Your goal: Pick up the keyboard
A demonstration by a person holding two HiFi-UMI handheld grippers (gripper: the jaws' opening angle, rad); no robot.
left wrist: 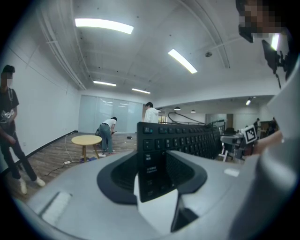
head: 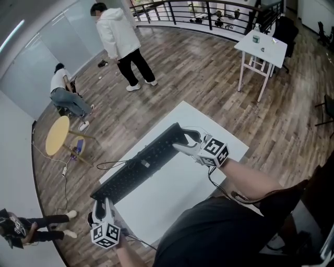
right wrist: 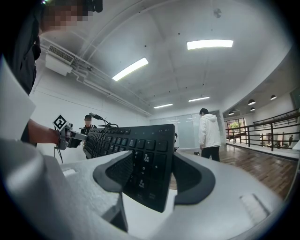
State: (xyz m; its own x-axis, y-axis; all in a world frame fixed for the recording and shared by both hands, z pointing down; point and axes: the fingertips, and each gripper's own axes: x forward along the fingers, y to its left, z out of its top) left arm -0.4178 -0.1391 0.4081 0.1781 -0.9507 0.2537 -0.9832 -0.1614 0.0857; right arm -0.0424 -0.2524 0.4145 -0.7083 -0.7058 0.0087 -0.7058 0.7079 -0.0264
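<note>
A long black keyboard (head: 141,167) hangs slantwise above the white table (head: 167,195), gripped at both ends. My left gripper (head: 103,206) is shut on its near-left end, and my right gripper (head: 187,142) is shut on its far-right end. In the left gripper view the keyboard (left wrist: 183,138) stands on edge between the jaws of the left gripper (left wrist: 152,173), with its keys facing the camera. In the right gripper view the number-pad end of the keyboard (right wrist: 140,154) sits tilted between the jaws of the right gripper (right wrist: 152,176). Its thin cable (head: 112,164) trails off the table's left side.
A round wooden table (head: 57,135) stands to the left, with a person bending down (head: 65,94) beside it. A person in a white hoodie (head: 122,44) stands further back. A small white table (head: 261,44) and a railing (head: 209,13) are at the far right. Another person (head: 21,227) is at the lower left.
</note>
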